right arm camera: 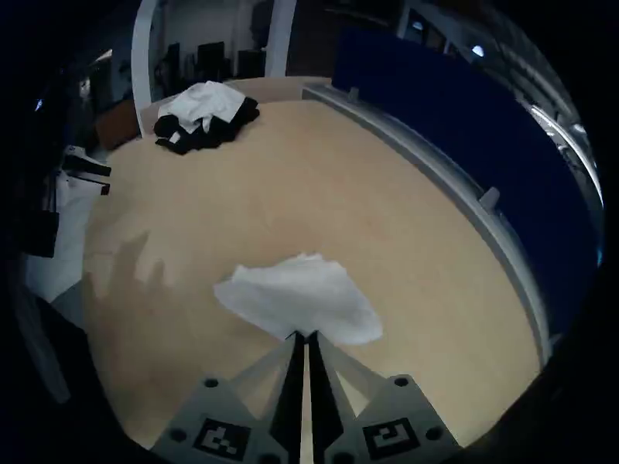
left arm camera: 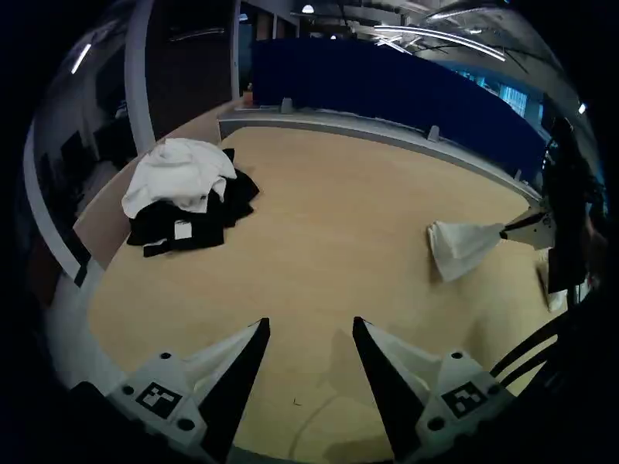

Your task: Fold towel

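Your right gripper (right arm camera: 302, 337) pinches a white towel (right arm camera: 300, 297) on a pale wood counter (right arm camera: 325, 193), while your left gripper (left arm camera: 309, 322) hangs open and holds nothing.

Nearest to you, in the left gripper view, the left fingers (left arm camera: 246, 349) are spread wide above the counter's near edge, with bare wood between them. In the right gripper view, the right fingers (right arm camera: 292, 371) are pressed together on the towel's near edge. The towel sits bunched and crumpled close to the counter edge on that gripper's side, and the left gripper view shows it drawn to a point at the fingertips. Farther off, a pile of white and black cloth (left arm camera: 186, 193) lies at the counter's far left corner. A dark blue partition (left arm camera: 387, 85) stands behind the far edge.
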The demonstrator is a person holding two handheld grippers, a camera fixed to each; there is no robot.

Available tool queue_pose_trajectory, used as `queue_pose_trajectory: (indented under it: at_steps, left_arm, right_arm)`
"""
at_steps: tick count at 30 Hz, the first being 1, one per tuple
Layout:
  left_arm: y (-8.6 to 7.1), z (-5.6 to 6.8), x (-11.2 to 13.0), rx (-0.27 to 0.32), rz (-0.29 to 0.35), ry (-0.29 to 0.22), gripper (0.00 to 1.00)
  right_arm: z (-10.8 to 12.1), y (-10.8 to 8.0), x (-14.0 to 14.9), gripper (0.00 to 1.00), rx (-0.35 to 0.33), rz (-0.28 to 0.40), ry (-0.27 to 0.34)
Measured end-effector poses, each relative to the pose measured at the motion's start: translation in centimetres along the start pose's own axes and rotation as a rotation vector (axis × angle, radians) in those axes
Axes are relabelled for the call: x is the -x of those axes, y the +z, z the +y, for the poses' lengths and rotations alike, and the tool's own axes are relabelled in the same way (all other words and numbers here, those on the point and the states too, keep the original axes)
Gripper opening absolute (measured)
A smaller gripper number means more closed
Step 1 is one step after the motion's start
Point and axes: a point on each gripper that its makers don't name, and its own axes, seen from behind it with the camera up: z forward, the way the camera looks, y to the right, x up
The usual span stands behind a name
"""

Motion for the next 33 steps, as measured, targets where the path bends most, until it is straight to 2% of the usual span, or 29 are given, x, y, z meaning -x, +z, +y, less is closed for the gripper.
queue_pose_trajectory:
  at_steps: [6,12,24,33]
  left_arm:
    - [0.1,0.7,-1.4,0.021,0.024,0.009,0.79]
    - [0.3,1.3,-2.3,0.04,0.038,0.012,0.79]
    - [0.0,2.1,-3.3,0.063,0.052,0.034,0.79]
    - [-0.1,3.0,-3.7,0.076,0.053,0.062,0.79]
  right_arm:
    - [1.7,-3.2,-3.4,0.04,0.043,0.036,-0.042]
    - [2.7,-5.4,-5.7,0.04,0.06,0.068,-0.039]
    - [4.5,-7.8,-5.7,0.04,0.09,0.073,-0.031]
    - [7.0,-10.5,-4.4,0.04,0.118,0.078,0.008]
